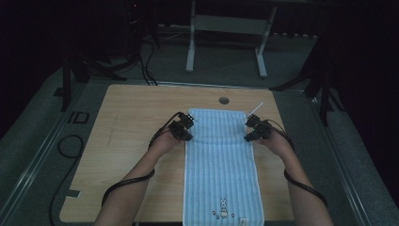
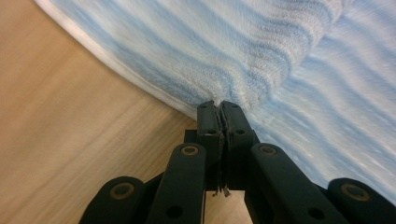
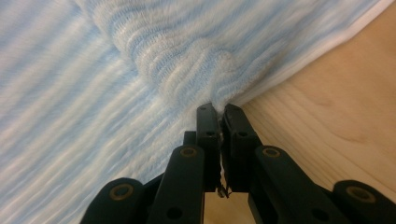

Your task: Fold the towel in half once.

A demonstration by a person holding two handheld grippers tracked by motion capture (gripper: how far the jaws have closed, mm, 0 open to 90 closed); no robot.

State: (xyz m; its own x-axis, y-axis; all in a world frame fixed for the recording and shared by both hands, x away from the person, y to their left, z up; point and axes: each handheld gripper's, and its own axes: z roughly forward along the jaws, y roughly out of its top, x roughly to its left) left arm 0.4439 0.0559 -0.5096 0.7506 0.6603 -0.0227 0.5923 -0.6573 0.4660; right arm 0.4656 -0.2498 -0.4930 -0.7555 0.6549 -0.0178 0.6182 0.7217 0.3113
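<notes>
A light blue striped towel (image 1: 219,160) lies lengthwise down the middle of the wooden table (image 1: 131,141), a small rabbit motif near its front end. Its far part is folded back toward me, making a doubled band across the top. My left gripper (image 1: 187,137) is shut on the towel's left edge (image 2: 205,95) at that fold. My right gripper (image 1: 248,137) is shut on the right edge (image 3: 224,93) at the same height. In both gripper views the cloth bunches into the closed jaws and is lifted slightly off the wood.
A round cable hole (image 1: 224,100) sits in the table behind the towel. Black cables (image 1: 127,181) trail from both grippers past the forearms. A white frame's legs (image 1: 226,42) stand on the floor beyond the table. Bare wood lies left and right of the towel.
</notes>
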